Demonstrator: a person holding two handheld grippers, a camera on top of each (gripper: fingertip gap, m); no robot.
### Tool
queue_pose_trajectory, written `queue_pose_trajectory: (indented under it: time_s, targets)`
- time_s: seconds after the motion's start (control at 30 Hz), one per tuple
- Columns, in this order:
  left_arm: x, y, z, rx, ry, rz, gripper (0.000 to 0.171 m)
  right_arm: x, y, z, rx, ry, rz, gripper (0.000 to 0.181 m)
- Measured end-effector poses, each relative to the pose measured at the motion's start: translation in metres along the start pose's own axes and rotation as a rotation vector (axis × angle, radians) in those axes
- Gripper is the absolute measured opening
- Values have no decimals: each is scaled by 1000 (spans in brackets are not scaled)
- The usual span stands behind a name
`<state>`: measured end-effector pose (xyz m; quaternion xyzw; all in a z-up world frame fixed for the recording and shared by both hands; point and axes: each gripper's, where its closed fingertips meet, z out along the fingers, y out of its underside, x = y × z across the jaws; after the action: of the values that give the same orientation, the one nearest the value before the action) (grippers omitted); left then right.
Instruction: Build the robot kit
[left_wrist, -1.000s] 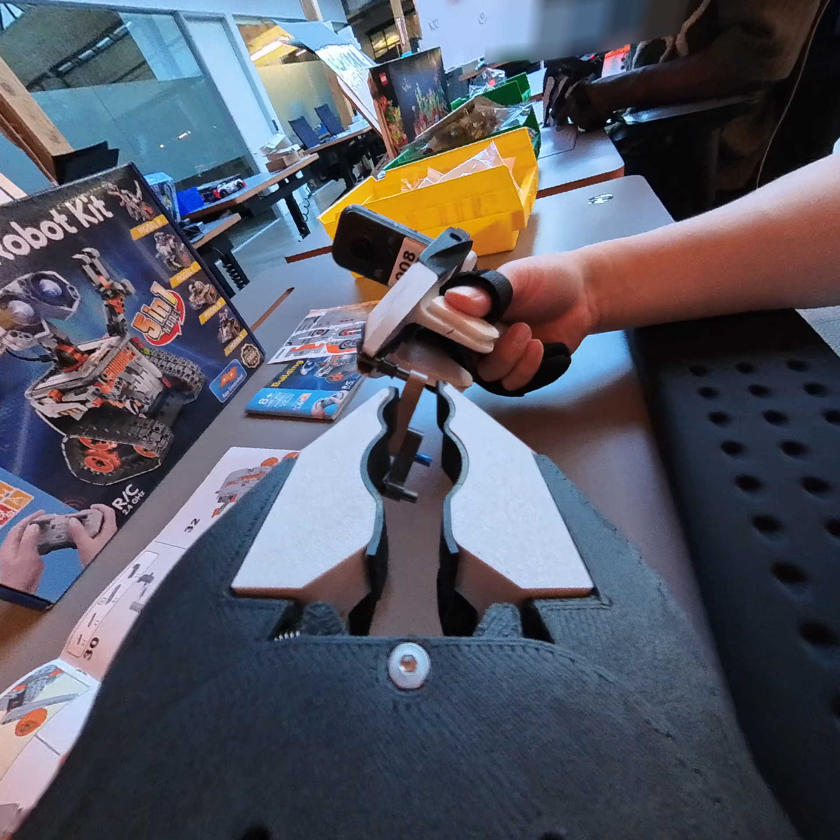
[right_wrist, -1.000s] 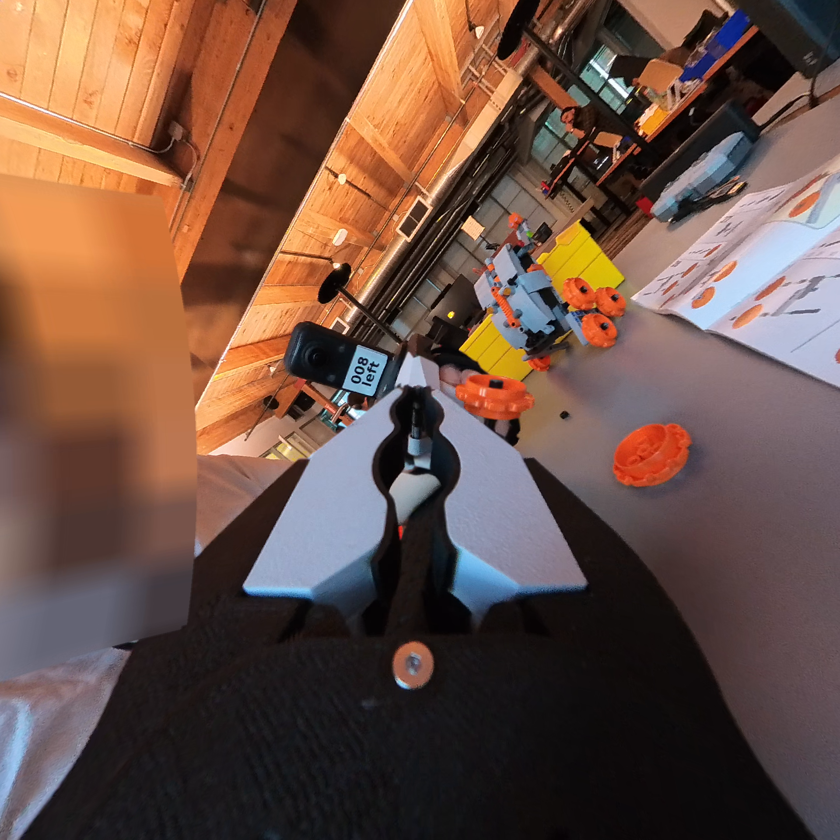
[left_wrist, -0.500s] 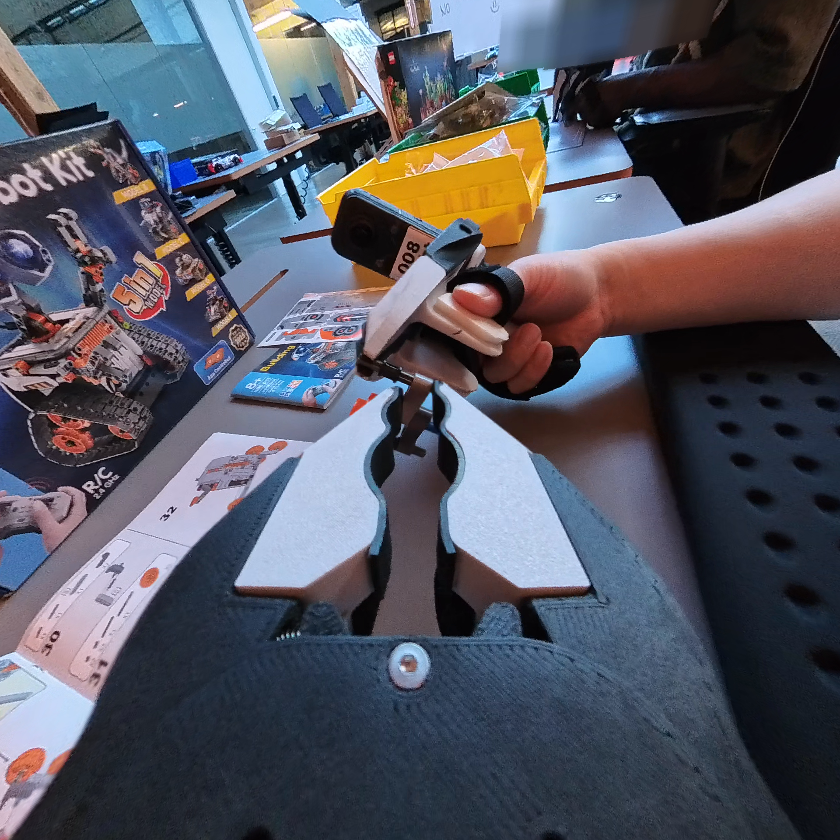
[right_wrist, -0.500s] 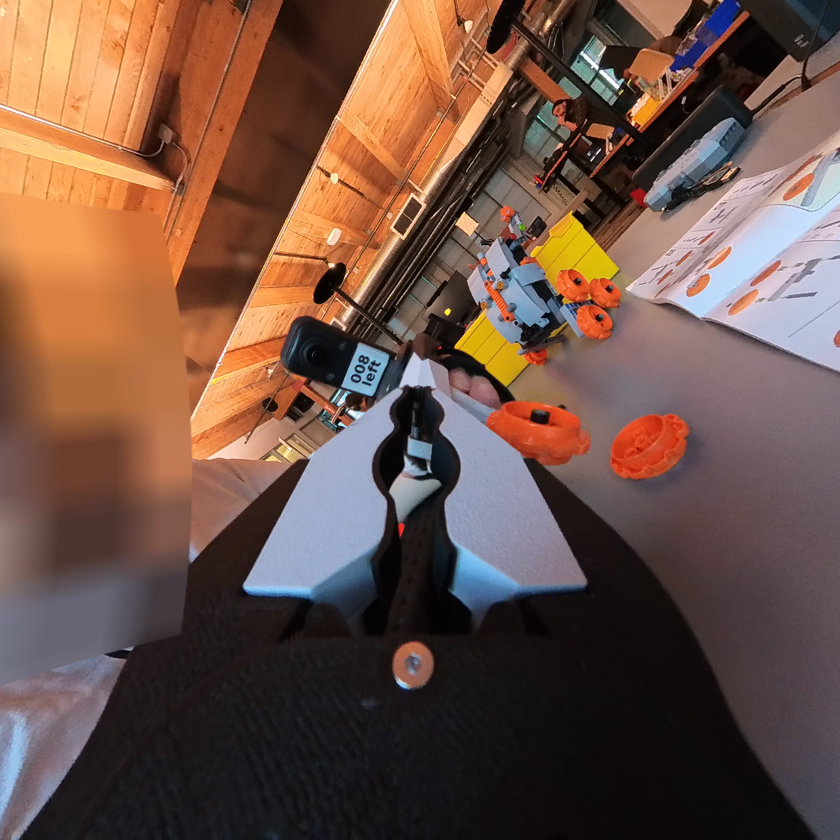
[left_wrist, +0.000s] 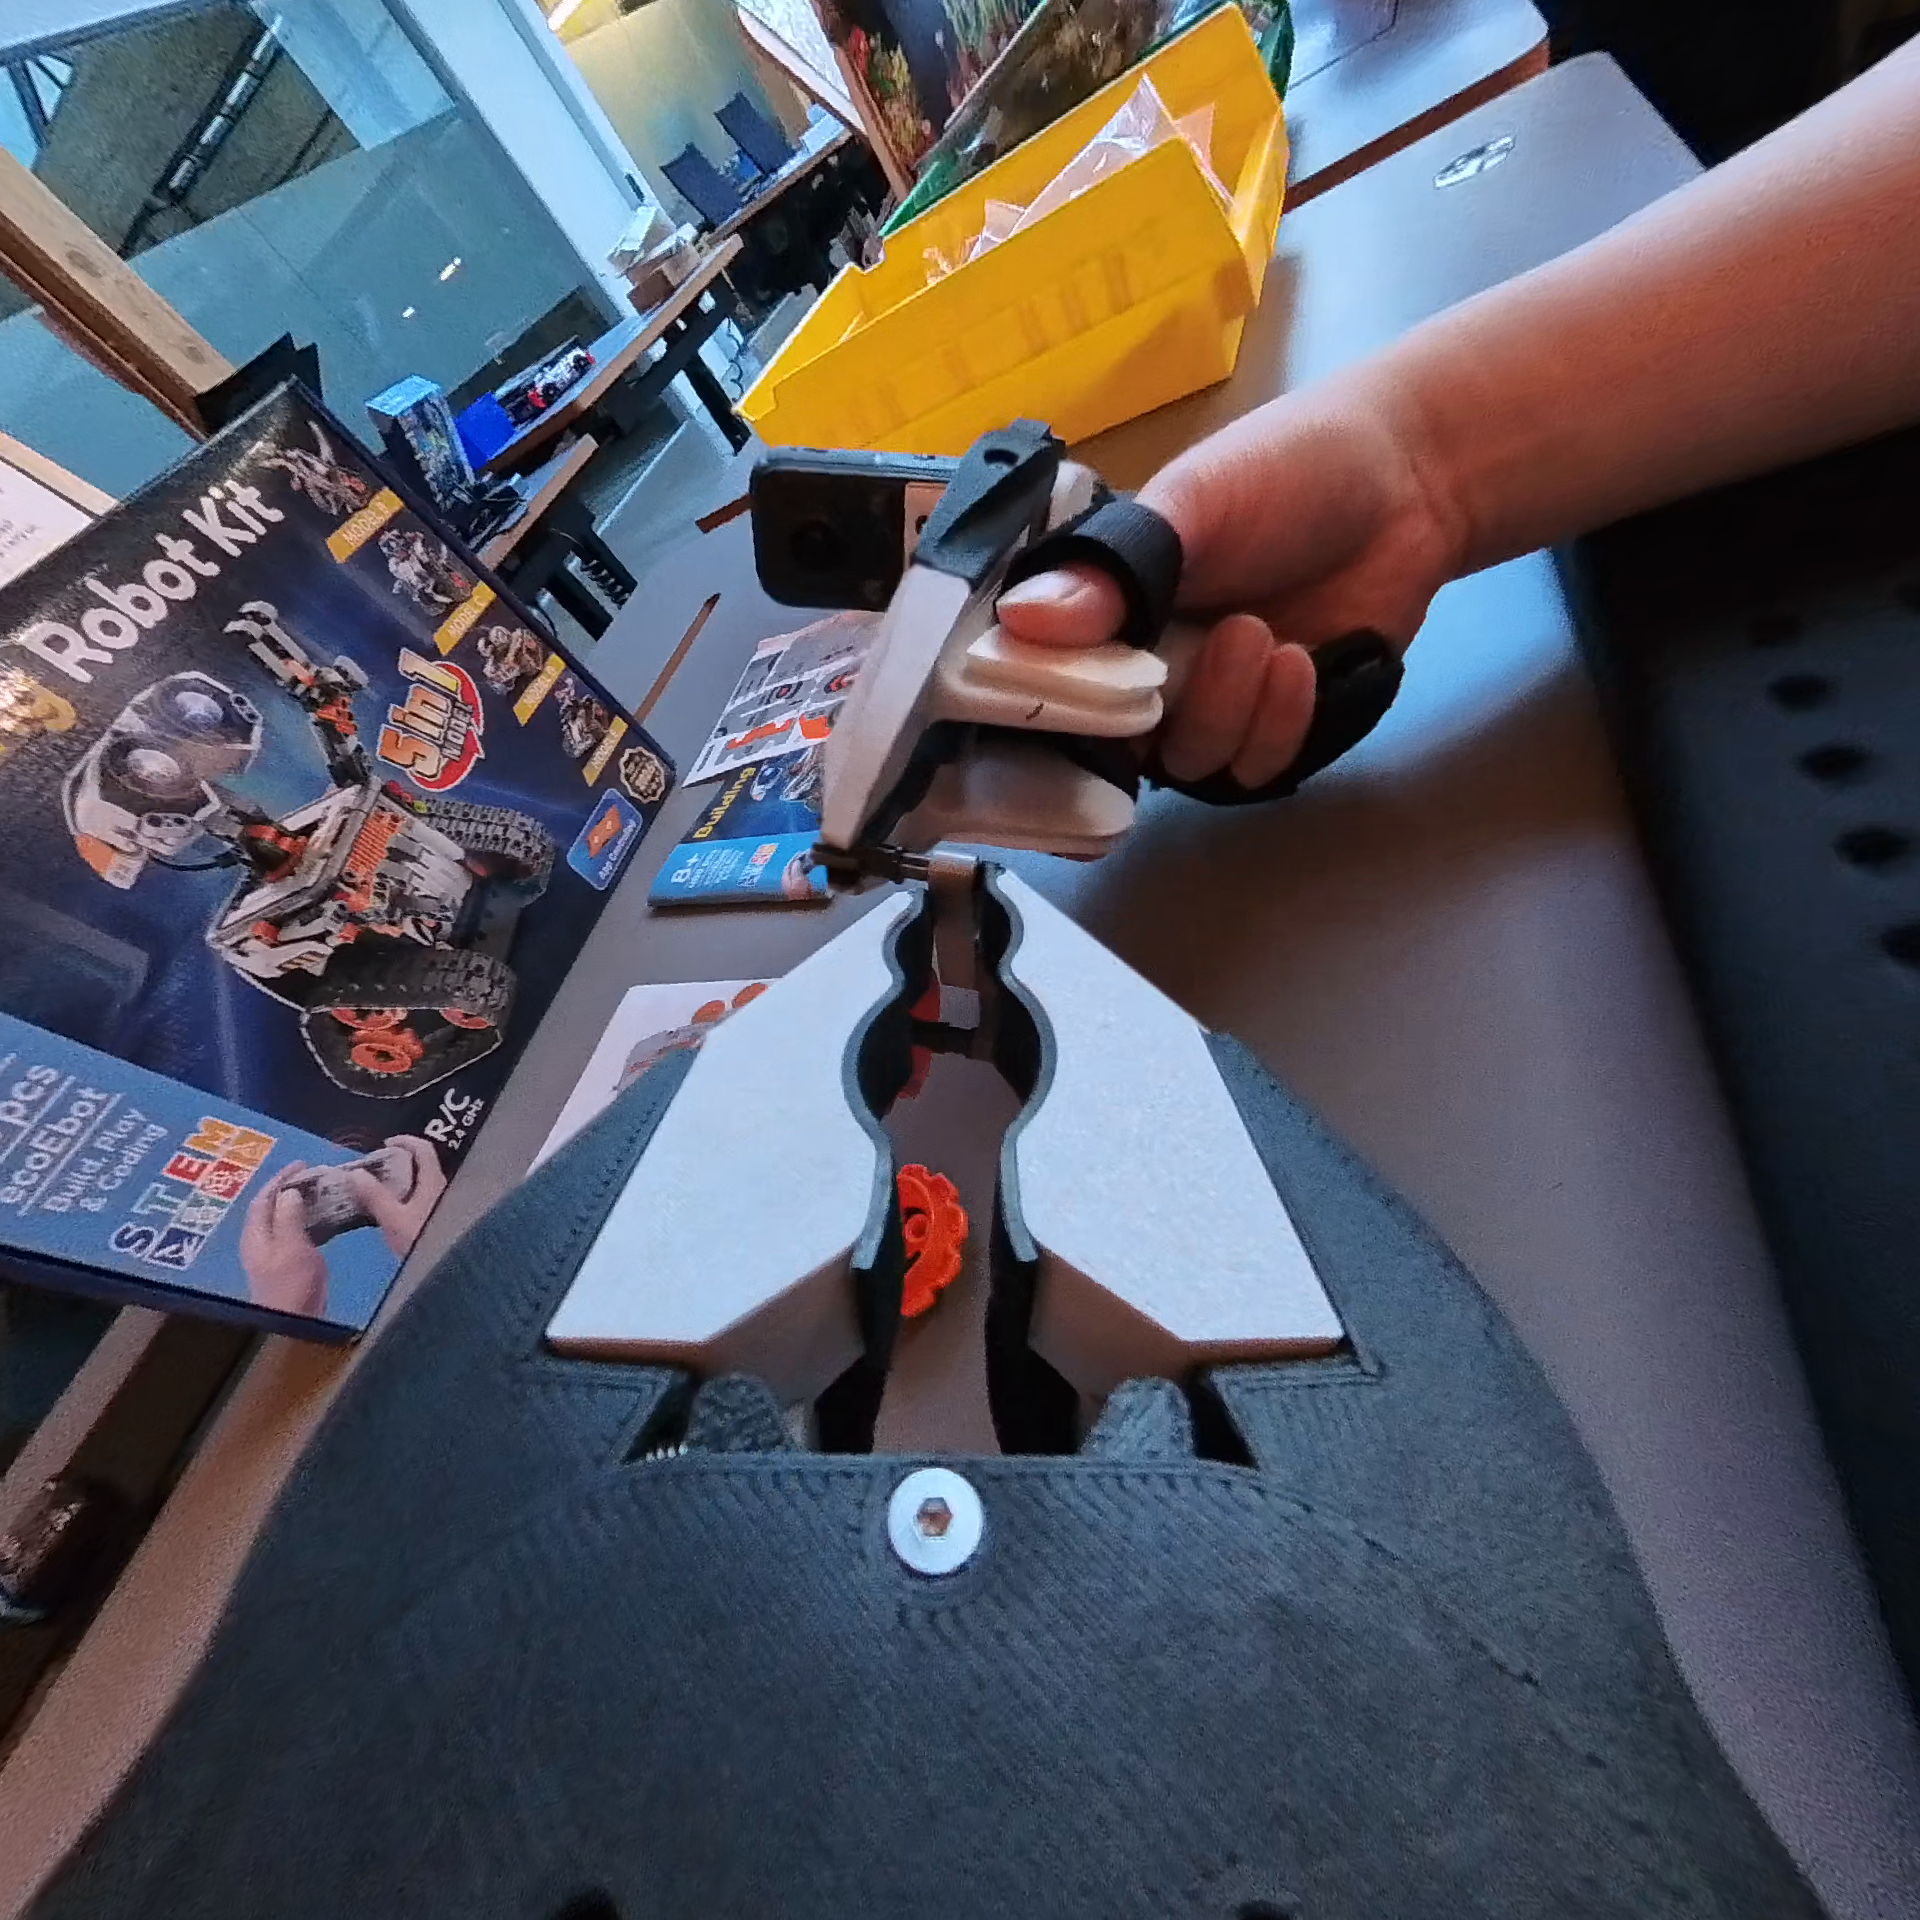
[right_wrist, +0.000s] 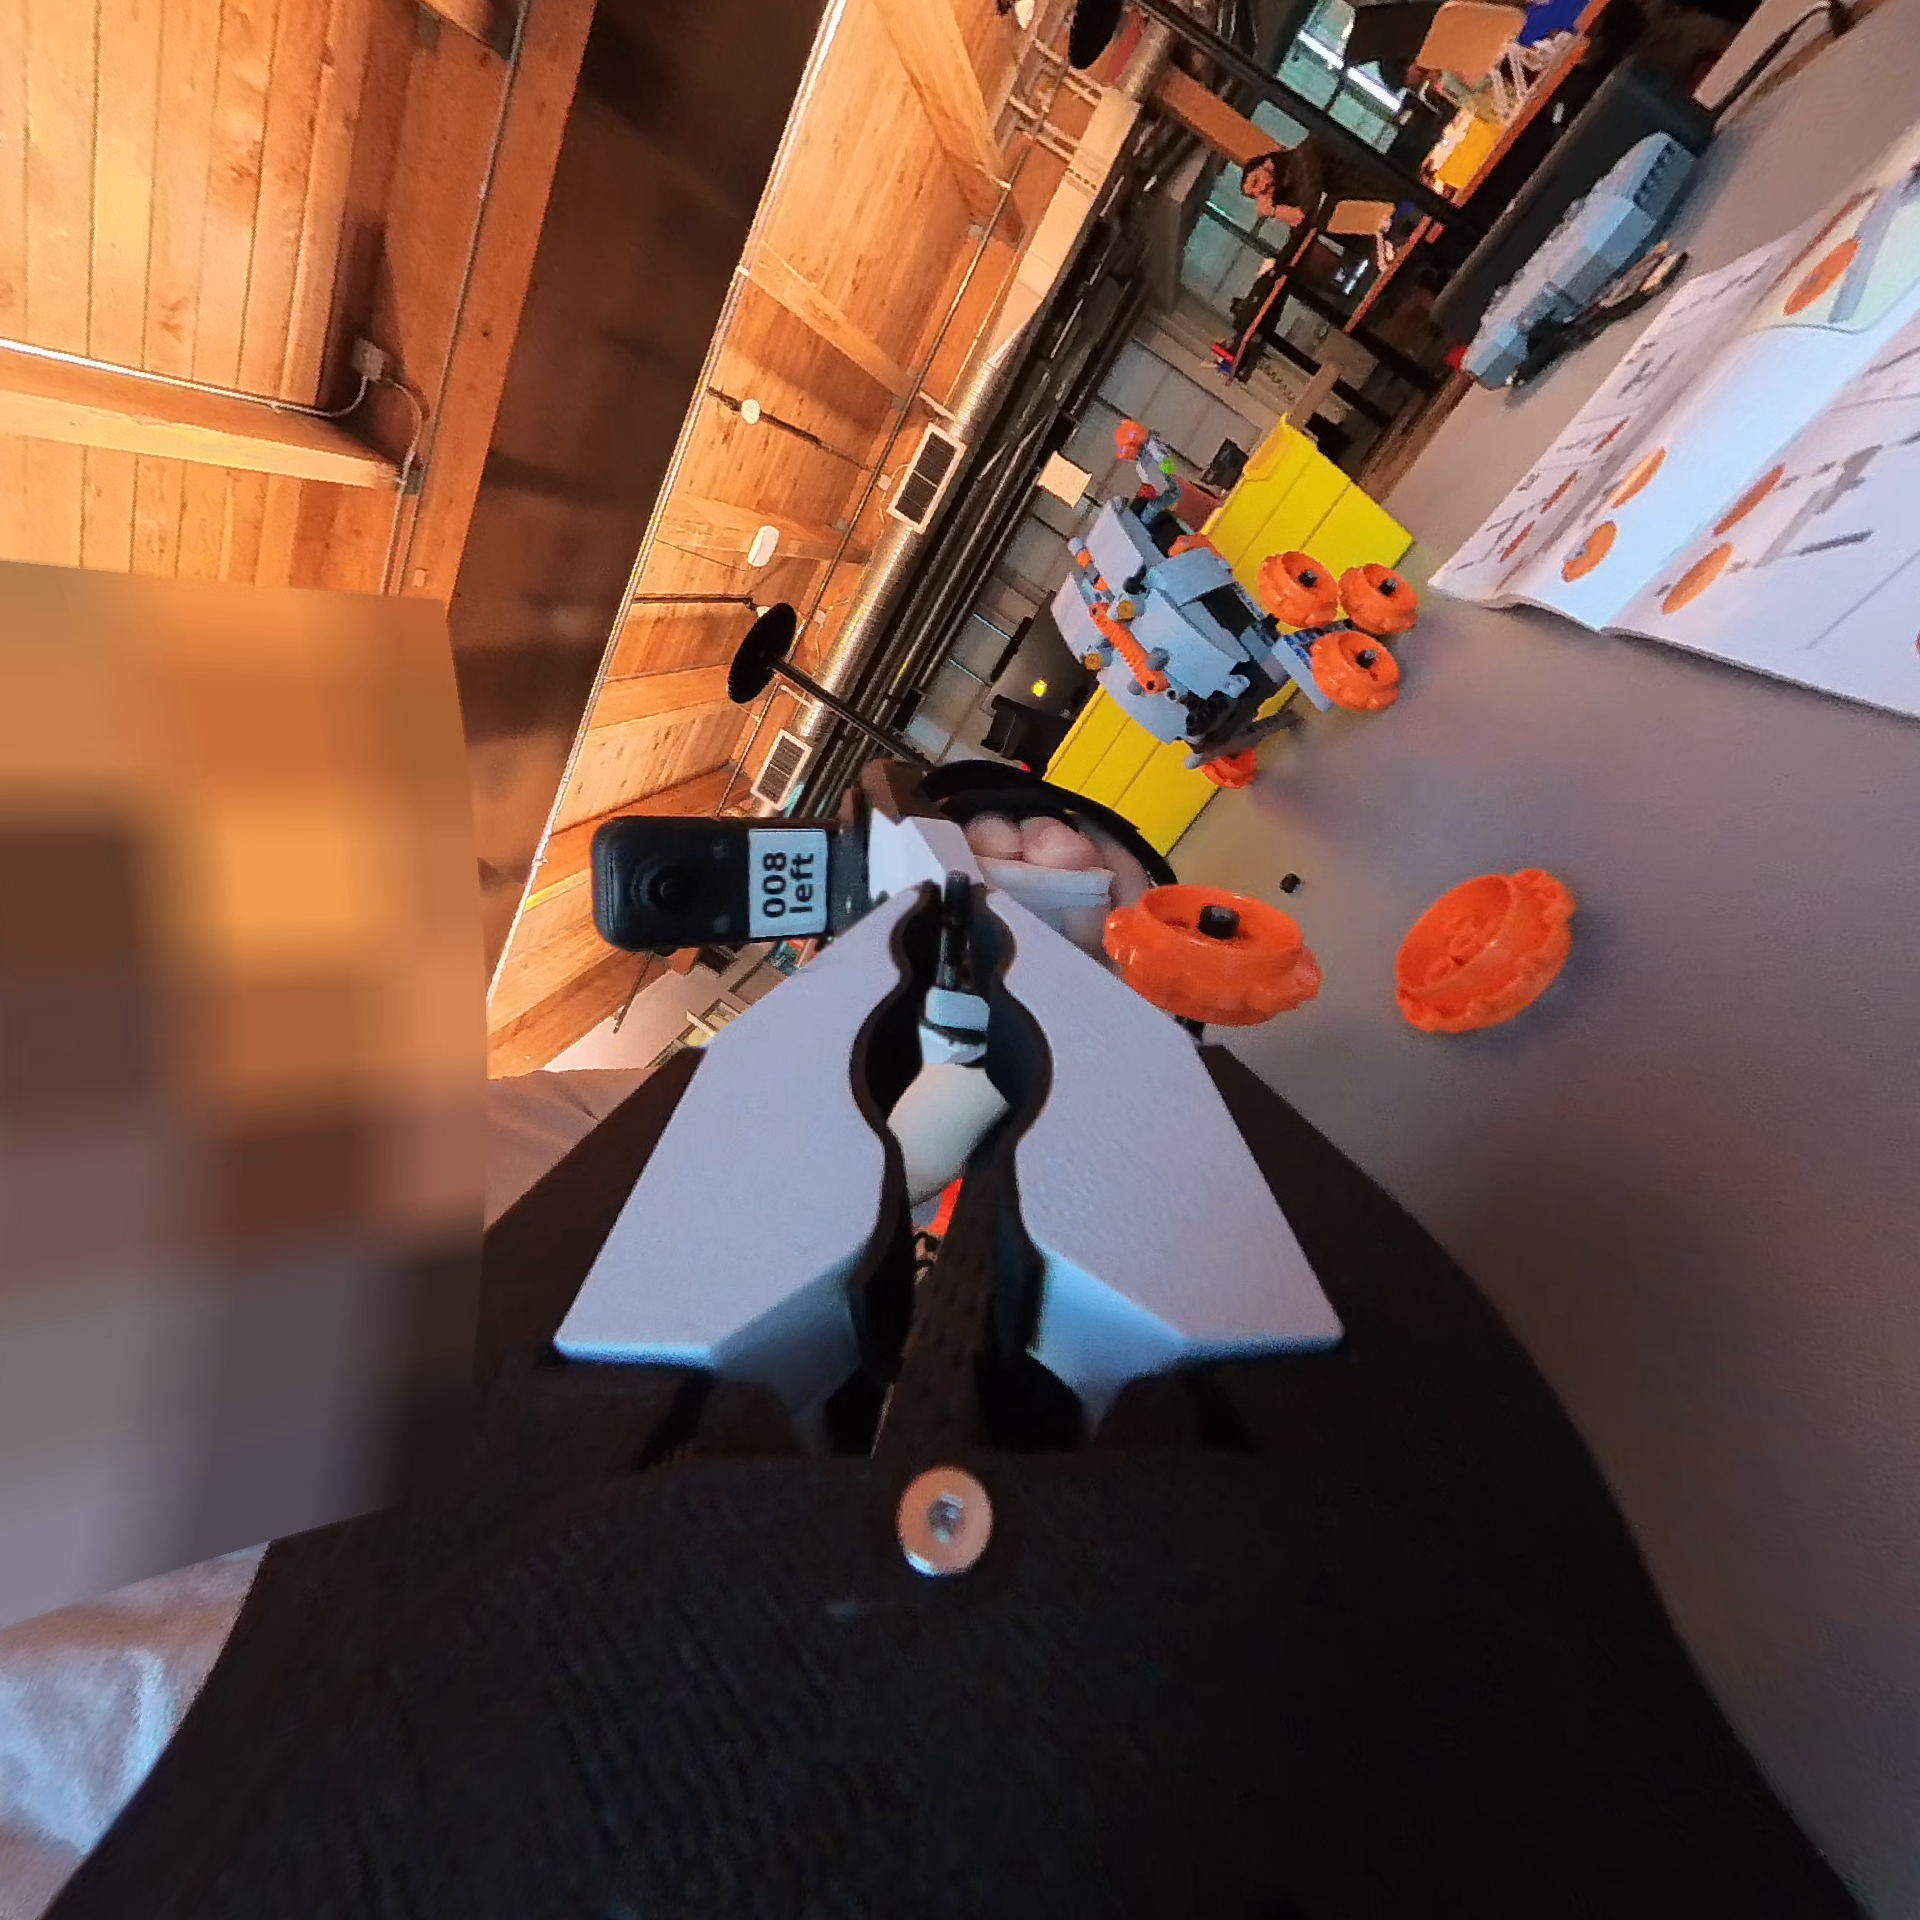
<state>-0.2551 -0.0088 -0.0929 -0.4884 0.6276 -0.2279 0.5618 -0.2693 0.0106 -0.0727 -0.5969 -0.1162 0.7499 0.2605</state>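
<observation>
In the left wrist view my left gripper (left_wrist: 953, 896) is closed on a small grey beam (left_wrist: 951, 920) at its tips. An orange wheel (left_wrist: 914, 1039) on a black pin sits on that beam, mostly hidden behind the left finger. It shows fully in the right wrist view (right_wrist: 1210, 961). My right gripper (left_wrist: 862, 854), held by a hand (left_wrist: 1288, 582), is shut on a short black pin (left_wrist: 896, 858) whose end meets the top of the beam. In its own view the right gripper (right_wrist: 951, 899) is nearly closed on the pin (right_wrist: 951, 935).
A second orange wheel (right_wrist: 1486, 951) lies on the grey table (right_wrist: 1662, 1143). A grey robot model (right_wrist: 1174, 623) with orange wheels stands farther off. An open instruction booklet (right_wrist: 1714, 520), the kit box (left_wrist: 260, 831), a yellow bin (left_wrist: 1039, 291) and a perforated black mat (left_wrist: 1818, 831) surround the spot. My left and right fingertips are right by each other.
My left fingers have narrowed onto the grey beam. The right gripper has turned and dropped closer to my left tips. The orange wheel on the beam has swung nearer in the right view.
</observation>
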Motion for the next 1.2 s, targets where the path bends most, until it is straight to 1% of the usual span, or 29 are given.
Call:
queue_pose_trajectory:
  time_s: [0.17,0.3,0.43,0.5,0.6,0.73,1.2]
  targets:
    - [3,9,2,-53,14,39,6,8,5,0,-38,62,-26,4]
    - [4,10,2,-63,29,25,6,10,7,-3,-53,78,-42,4]
    - [8,19,8,-114,20,8,6,19,11,-7,-55,105,-22,4]
    - [8,17,8,-100,22,-17,6,17,10,-9,-50,96,-24,4]
    - [9,18,9,-94,50,-78,6,20,12,-9,-57,121,-34,5]
    - [11,18,10,-104,40,-41,6,19,14,-9,-68,118,-32,5]
    - [13,20,9,-131,48,-21,6,19,18,-10,-92,135,-47,6]
